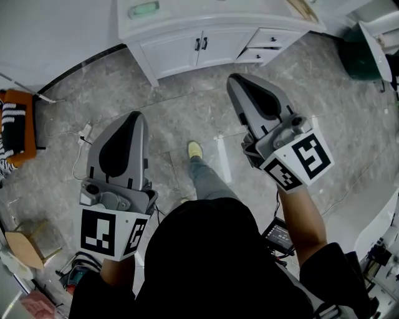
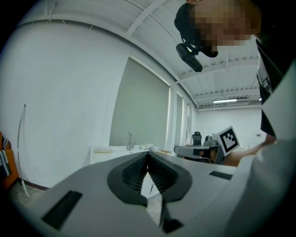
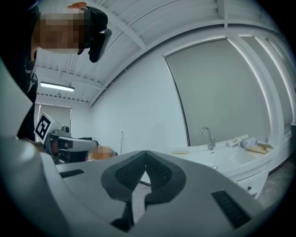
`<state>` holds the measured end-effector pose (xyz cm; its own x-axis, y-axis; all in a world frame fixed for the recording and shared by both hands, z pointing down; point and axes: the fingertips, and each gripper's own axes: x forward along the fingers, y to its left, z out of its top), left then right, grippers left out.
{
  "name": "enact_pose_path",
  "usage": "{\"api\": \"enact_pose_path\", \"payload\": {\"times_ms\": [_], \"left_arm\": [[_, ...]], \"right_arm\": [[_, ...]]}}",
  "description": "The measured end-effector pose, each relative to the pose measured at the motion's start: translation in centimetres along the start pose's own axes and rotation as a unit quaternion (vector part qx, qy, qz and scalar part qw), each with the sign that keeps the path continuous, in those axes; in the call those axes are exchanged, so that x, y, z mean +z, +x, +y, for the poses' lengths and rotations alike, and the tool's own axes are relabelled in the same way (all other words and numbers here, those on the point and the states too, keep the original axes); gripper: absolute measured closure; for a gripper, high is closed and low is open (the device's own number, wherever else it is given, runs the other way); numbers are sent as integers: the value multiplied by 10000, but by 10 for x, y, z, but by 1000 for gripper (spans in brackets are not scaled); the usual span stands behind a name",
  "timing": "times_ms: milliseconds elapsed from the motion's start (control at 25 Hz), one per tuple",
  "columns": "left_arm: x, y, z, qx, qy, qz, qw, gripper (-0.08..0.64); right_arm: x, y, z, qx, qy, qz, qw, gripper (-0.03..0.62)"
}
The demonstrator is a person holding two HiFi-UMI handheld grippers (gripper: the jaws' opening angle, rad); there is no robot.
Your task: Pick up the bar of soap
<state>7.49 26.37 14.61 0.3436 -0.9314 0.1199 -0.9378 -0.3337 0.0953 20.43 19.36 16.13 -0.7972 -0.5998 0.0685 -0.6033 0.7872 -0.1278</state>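
Currently, the left gripper [image 2: 147, 157] has a smooth grey moulded shell with dark ribbed pads. Its jaws are pressed together at the tips with nothing between them. The right gripper [image 3: 145, 156] is of the same make, and its jaws are likewise closed and empty. Each carries a marker cube [image 1: 299, 161] at its rear, white with black square patterns. Both are held over a grey veined stone-tile floor [image 1: 187, 112], well apart from the soap.

The bar of soap [image 1: 143, 9] is pale green and a rounded oblong. It lies flat on the white countertop [image 1: 206, 15], left of a curved chrome faucet [image 2: 129, 140]. Below is the vanity cabinet [image 1: 181, 53], with white panelled doors and small dark handles [image 1: 201, 43].

Further out are the person's pale yellow shoe [image 1: 195, 149], an orange seat [image 1: 22, 134] and a cardboard box [image 1: 22, 246].
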Motion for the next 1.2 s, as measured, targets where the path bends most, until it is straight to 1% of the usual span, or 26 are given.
{"api": "enact_pose_path", "payload": {"times_ms": [280,400,600,800,1200], "left_arm": [[9,23,10,129,28,-9,9999,554],[11,35,16,220,83,42,9997,554],[17,51,18,233,260,36,9994,554],[18,63,22,290,197,38,9994,554],[20,71,15,381,254,74,9989,554]], "right_arm": [[5,19,-17,80,74,-16,9999,589],[6,28,-26,134,98,-16,9999,589],[9,40,-40,191,146,-35,9997,589],[9,48,-51,248,188,-43,9995,589],[11,48,-65,319,240,-109,9991,591]]}}
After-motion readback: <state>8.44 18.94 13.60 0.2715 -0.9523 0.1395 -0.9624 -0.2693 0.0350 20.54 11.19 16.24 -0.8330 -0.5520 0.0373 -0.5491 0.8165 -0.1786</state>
